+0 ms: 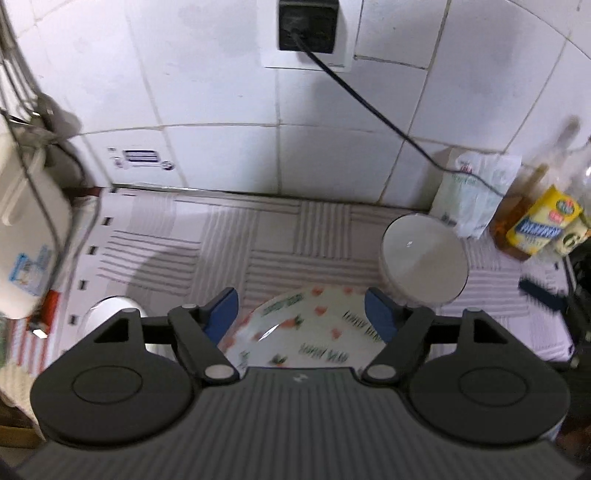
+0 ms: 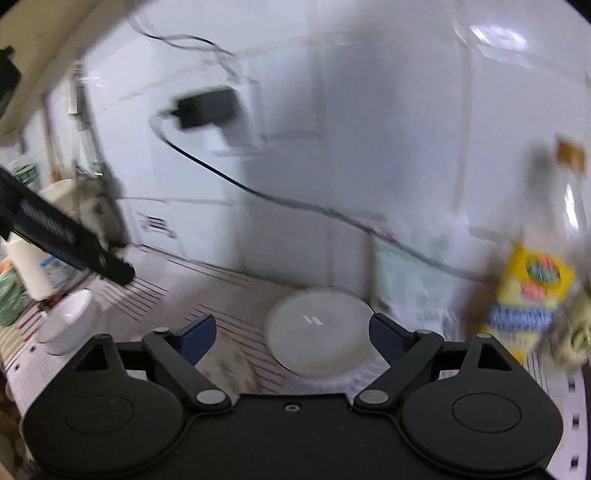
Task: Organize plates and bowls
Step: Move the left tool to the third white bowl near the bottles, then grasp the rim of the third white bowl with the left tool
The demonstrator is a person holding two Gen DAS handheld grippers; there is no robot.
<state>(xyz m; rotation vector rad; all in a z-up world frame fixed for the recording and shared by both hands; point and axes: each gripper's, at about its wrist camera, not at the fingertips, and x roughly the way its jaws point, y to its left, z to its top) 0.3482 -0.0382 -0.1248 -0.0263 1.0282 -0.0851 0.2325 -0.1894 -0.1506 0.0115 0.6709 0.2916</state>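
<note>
White wall tiles backed a striped mat. Both grippers, left gripper and right gripper, gaped unladen above the flat carrot-patterned plate, beside an upturned white bowl, probably awaiting stacking.

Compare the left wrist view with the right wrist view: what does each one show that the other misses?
Only the left wrist view shows the patterned plate's face clearly, lying below the open left tool, and the whole black wall plug sharply.

Only the right wrist view shows the small white bowl as a whole at its left edge, and the left tool's dark body seen from outside.

Both show the round white lidded container, the yellow-labelled bottle, the black cable and the striped mat. The right tool is open too.
</note>
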